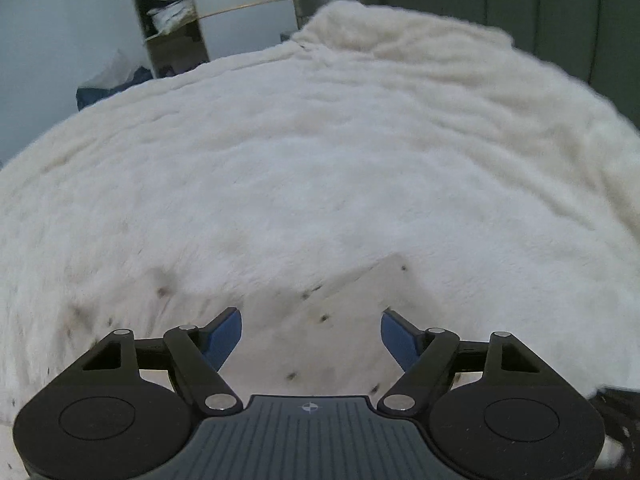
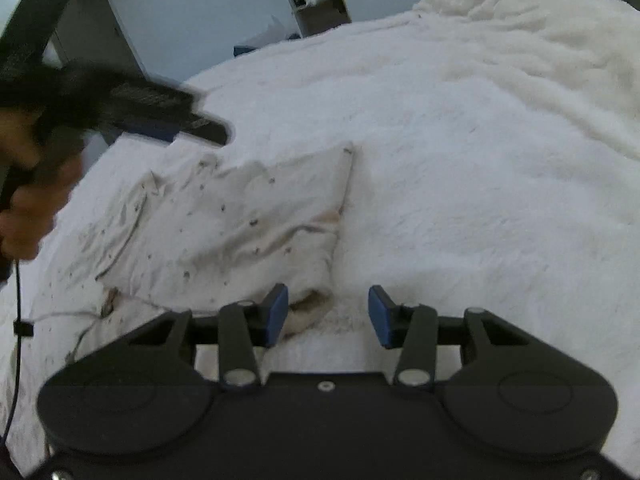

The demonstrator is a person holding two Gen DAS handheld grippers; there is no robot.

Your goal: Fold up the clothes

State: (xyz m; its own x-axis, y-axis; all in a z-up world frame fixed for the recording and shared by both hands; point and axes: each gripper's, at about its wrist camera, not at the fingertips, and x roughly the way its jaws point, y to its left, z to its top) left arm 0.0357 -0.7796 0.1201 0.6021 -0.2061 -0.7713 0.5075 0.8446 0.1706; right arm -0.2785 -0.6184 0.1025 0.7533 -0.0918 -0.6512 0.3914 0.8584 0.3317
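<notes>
Both tongs stand open and hold nothing: the right gripper (image 2: 328, 312) hovers just above the near corner of the folded speckled white garment (image 2: 240, 224), which spreads ahead-left of it on the fluffy white blanket (image 2: 480, 160), while the left gripper (image 1: 311, 334) stays over the garment.

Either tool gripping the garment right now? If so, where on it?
Nothing is held. The left tool is open over the white fleece blanket; the right tool is open at the corner of the folded speckled garment, pads not on it.
</notes>
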